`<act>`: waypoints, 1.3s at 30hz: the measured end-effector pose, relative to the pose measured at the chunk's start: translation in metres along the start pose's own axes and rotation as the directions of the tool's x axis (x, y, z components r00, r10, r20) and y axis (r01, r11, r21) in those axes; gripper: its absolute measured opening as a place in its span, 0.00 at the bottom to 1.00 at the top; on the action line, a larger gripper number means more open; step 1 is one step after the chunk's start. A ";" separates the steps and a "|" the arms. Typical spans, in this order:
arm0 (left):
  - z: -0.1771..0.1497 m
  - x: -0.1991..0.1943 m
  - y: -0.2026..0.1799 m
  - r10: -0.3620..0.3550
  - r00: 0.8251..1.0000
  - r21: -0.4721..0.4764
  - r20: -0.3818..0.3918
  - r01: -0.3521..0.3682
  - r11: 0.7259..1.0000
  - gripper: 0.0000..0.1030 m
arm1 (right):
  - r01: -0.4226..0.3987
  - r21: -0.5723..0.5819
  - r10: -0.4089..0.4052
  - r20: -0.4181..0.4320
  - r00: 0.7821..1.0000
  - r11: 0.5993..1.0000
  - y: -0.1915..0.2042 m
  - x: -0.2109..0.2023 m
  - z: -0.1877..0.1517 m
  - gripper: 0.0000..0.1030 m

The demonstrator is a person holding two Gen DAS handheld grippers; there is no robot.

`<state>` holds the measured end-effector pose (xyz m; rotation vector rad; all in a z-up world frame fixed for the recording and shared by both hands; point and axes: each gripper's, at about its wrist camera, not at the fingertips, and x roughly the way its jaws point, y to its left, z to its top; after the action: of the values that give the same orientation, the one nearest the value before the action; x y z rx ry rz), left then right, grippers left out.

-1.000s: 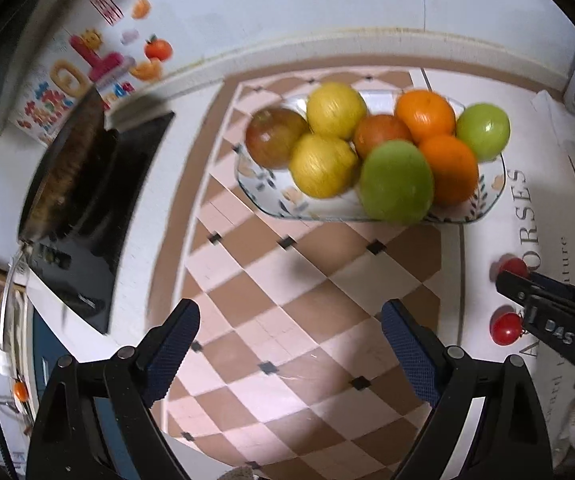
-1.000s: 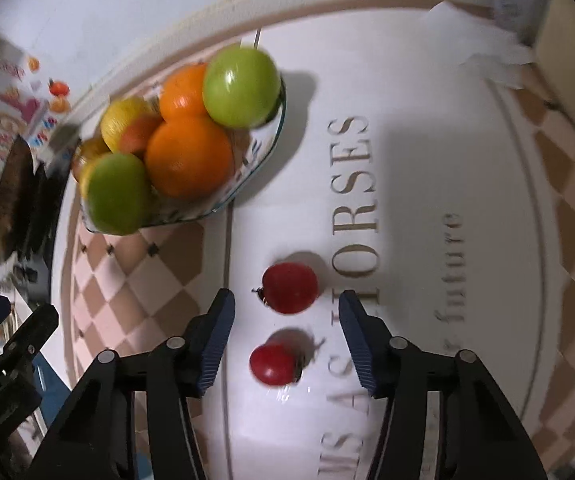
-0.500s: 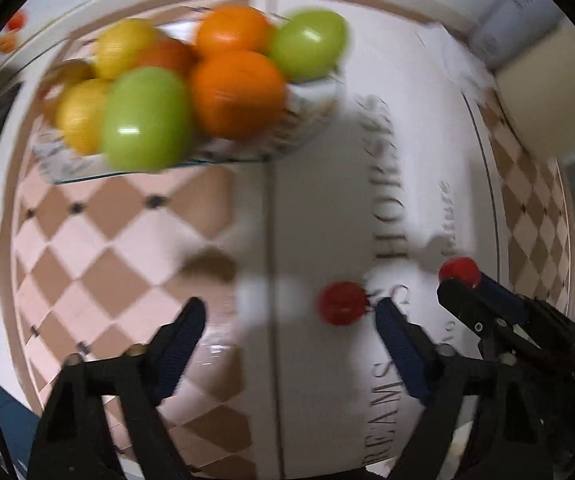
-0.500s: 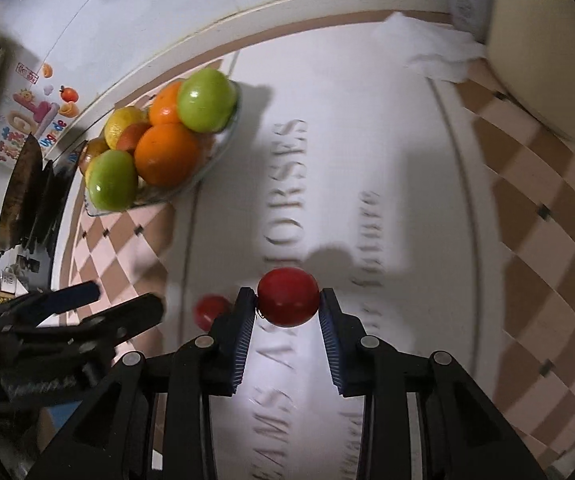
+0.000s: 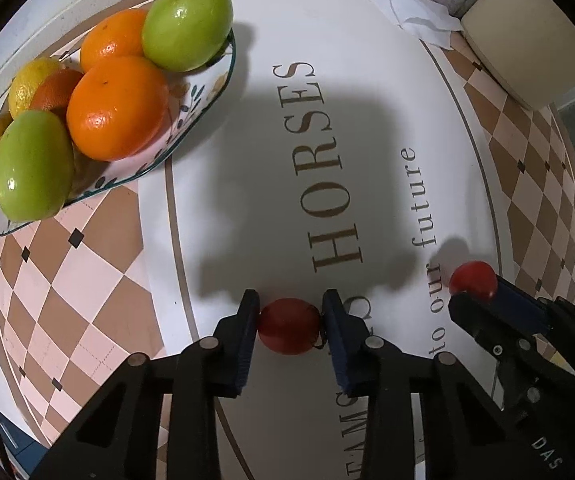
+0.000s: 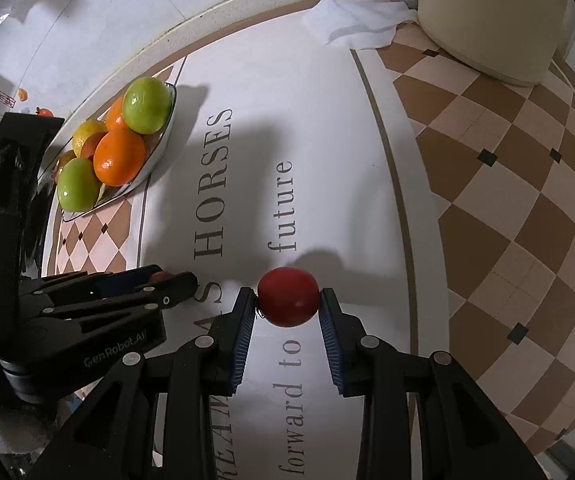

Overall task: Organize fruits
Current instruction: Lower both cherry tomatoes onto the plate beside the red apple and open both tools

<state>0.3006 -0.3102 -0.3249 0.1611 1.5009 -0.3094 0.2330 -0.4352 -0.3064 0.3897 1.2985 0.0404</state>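
Note:
My left gripper [image 5: 289, 320] is shut on a small red tomato [image 5: 288, 326] low over the white mat. My right gripper [image 6: 288, 304] is shut on a second red tomato [image 6: 288, 297], held a little above the mat; that tomato [image 5: 472, 278] also shows at the right of the left wrist view, in the right gripper [image 5: 483, 300]. In the right wrist view the left gripper [image 6: 171, 280] sits at the left with a sliver of its tomato [image 6: 159, 276] between the fingers. A patterned plate [image 5: 203, 96] at the upper left holds green apples, oranges and lemons.
A crumpled white cloth [image 5: 407, 8] and a cream container [image 6: 487, 16] stand at the far right of the mat. The plate with fruit [image 6: 163, 140] lies left of the printed lettering. A white wall runs along the back edge.
The left gripper swung right from the checkered area, came down and closed on the nearer tomato. The right gripper closed on the other tomato, lifted it and carried it to the right.

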 end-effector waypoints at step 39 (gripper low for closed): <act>0.027 -0.080 0.352 -0.317 0.937 -0.453 0.146 0.348 0.821 0.29 | -0.274 0.002 0.274 -0.013 0.962 0.962 0.289 0.092 0.052 0.34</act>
<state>0.4285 0.0243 -0.2733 -0.5082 1.4940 -0.2127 0.3619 -0.1558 -0.2929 0.5687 1.2498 0.2772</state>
